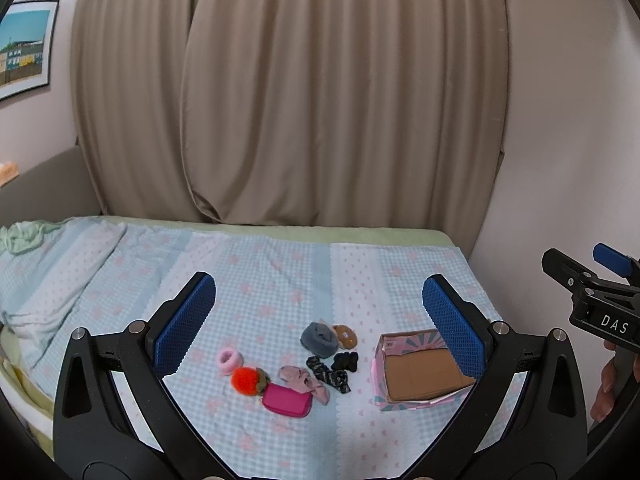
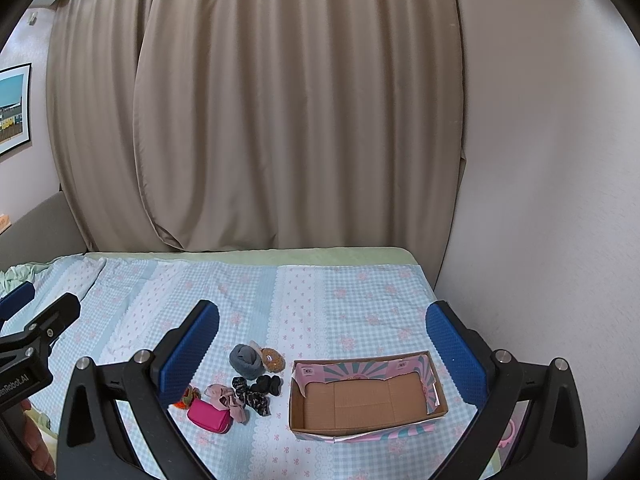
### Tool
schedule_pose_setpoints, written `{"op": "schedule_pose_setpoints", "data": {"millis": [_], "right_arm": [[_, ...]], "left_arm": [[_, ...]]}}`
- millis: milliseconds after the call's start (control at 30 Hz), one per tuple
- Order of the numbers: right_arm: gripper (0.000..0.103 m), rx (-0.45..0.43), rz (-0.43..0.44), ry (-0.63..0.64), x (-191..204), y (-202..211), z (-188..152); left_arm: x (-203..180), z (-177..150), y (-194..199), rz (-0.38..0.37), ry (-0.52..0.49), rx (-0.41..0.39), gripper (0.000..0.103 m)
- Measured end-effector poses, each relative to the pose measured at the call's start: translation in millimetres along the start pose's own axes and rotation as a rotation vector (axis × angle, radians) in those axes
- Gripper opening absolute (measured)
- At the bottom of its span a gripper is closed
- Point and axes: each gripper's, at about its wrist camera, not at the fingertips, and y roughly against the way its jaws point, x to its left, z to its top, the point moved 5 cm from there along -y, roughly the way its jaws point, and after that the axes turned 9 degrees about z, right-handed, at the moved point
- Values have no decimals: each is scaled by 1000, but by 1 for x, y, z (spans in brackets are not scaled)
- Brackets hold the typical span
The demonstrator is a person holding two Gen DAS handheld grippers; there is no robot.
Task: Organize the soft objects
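Observation:
Several soft items lie in a cluster on the bed: a grey scrunchie (image 1: 319,339) (image 2: 247,361), a brown scrunchie (image 1: 345,336) (image 2: 272,359), a black scrunchie (image 1: 345,360) (image 2: 267,385), a black patterned one (image 1: 329,374) (image 2: 249,393), a dusty pink one (image 1: 304,381) (image 2: 227,398), a magenta pouch (image 1: 287,400) (image 2: 209,421), an orange pompom tie (image 1: 246,381) and a light pink tie (image 1: 229,360). An empty cardboard box (image 1: 420,372) (image 2: 365,400) sits to their right. My left gripper (image 1: 320,324) and right gripper (image 2: 322,350) hover open above the bed, holding nothing.
The bed has a blue checked cover (image 1: 280,280) and meets a wall (image 2: 540,200) on the right. Beige curtains (image 1: 288,100) hang behind. A crumpled blanket (image 1: 48,264) lies at the left. A pink object (image 2: 509,434) shows near the right finger.

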Motion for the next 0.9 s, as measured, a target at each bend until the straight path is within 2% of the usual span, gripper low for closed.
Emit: {"op": "schedule_pose_setpoints", "data": {"millis": [667, 900], "right_arm": [[103, 13, 4, -1, 5, 8, 1], [103, 22, 28, 36, 9, 13, 9]], "left_arm": [[11, 2, -9, -12, 23, 24, 103], [35, 1, -8, 47, 77, 24, 103]]}}
